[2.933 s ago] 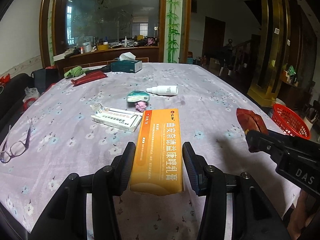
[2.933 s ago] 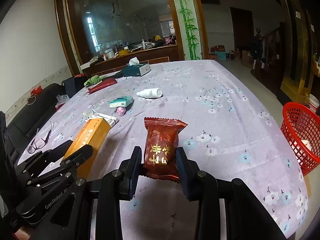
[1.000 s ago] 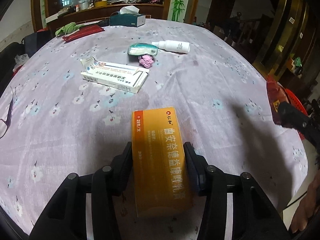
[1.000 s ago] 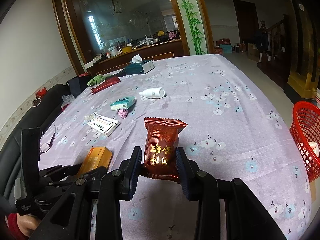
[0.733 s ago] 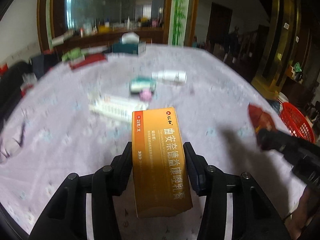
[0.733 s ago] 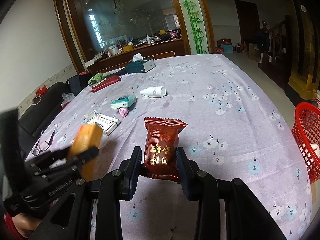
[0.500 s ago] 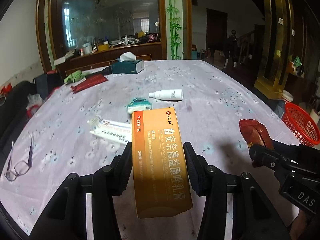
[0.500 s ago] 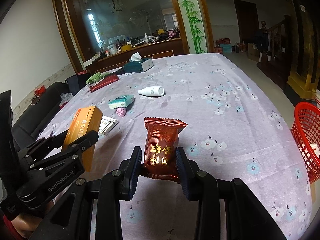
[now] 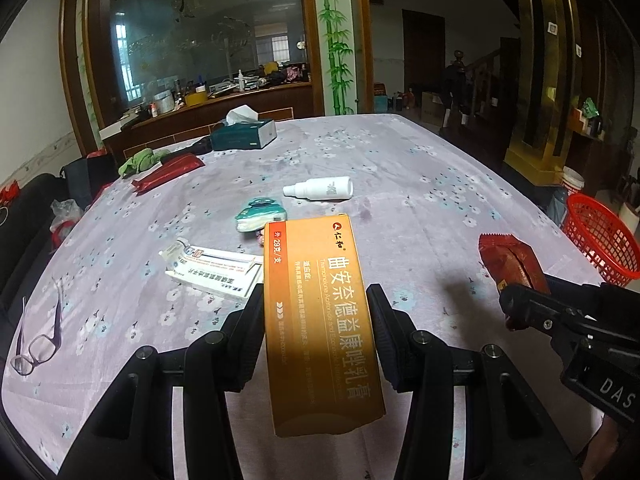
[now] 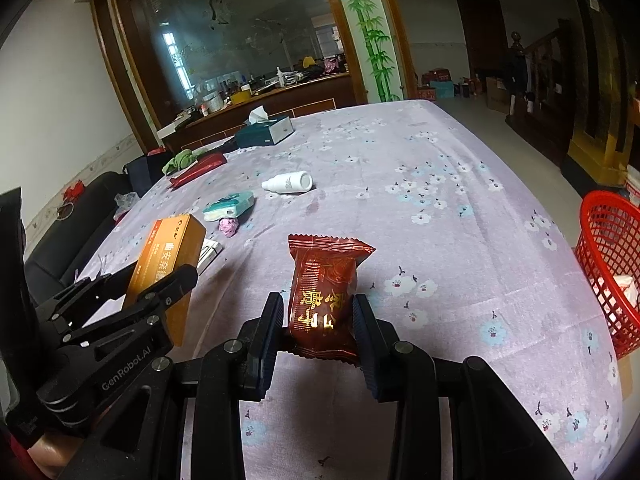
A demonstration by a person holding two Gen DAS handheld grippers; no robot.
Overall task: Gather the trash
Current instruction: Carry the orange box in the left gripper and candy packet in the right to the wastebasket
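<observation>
Both grippers grip trash above open tablecloth [image 10: 460,184]: left gripper [image 9: 316,332] an orange box [image 9: 320,320], right gripper [image 10: 318,322] a red packet [image 10: 324,292].

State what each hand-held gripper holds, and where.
Left hand-held gripper: orange box, clamped across its long sides. Right hand-held gripper: red snack packet, clamped at its lower sides.

My two wrist cameras look forward along my tongs, low over the surface [image 9: 420,168], toward the mirrored far wall. Each sees the other's tongs: right tongs [image 9: 520,280] at one edge, left tongs [image 10: 160,280] opposite.
</observation>
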